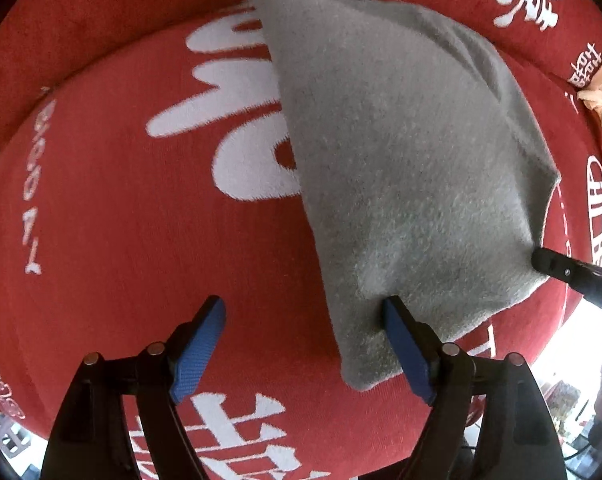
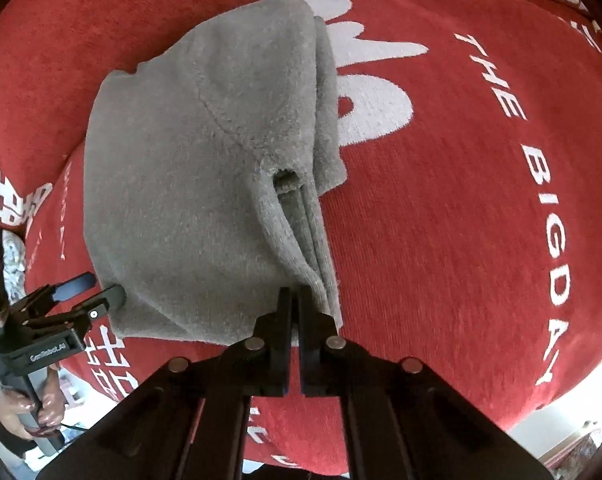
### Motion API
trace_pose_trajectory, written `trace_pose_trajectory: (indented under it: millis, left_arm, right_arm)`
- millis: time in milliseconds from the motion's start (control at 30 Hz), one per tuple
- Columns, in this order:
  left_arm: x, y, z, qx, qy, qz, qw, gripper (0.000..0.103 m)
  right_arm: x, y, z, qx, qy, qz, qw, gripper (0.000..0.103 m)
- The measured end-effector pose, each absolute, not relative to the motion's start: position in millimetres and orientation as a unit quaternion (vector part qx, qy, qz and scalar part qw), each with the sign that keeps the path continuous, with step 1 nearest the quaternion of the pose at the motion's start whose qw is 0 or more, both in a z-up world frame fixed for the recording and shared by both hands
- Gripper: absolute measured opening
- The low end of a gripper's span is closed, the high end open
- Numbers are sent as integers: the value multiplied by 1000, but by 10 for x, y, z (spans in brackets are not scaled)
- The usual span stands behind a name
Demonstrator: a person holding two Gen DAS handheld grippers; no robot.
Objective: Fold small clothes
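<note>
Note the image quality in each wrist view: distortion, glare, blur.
Left wrist view: fisheye bends the red cloth into a dome; blown-out white glare at lower right. Right wrist view: same bulge, white lettering smeared toward the right edge, grey garment fairly sharp.

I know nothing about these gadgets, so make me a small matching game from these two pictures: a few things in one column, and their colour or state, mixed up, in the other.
Things:
1. left hand-held gripper
2. right hand-held gripper
3. garment
4. cloth under it

Colour or state:
A. red with white lettering
B. grey and fleecy, partly folded
C. shut, pinching the garment's edge
D. open, one blue pad at the garment's edge

Pairs: 1-D, 2-C, 3-B, 4-A
</note>
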State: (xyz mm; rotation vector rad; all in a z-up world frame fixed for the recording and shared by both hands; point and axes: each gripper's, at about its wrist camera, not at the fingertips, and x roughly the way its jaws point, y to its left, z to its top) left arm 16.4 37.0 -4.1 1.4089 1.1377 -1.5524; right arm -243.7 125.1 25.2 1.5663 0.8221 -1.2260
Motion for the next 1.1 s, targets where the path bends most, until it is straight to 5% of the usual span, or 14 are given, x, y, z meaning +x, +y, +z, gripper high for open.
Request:
trace_pose_trajectory:
  millis: [167,300,333,567,600,633,1100]
  left_arm:
    - [292,201,264,509,431,-621,411,81]
    - [423,-127,325,476,439,-613,452,81]
    - [454,-229,303,469,448,-606,461,81]
    - [388,-723,268,428,470,-604,481,81]
    - [387,-755,268,427,469,-606,480,81]
    - [358,-779,252,430,467,-605,481,81]
    - [136,-931,-20,470,451,-592,475,85]
  right_arm:
    - [-2564,1154,479,642,285,-521,485,8]
    - [-2803,931,588,638,233,-545,491,47]
    - [-2899,804,556,643,213,-550,489,50]
    - [-3092,167,125,689,165,-533,463,47]
    - [-3091,106,69,695,162,-525,464,33]
    - [-3081,64,34,700,160,-516,467,7]
    - [-2936,38,47,655,253,-549,454,10]
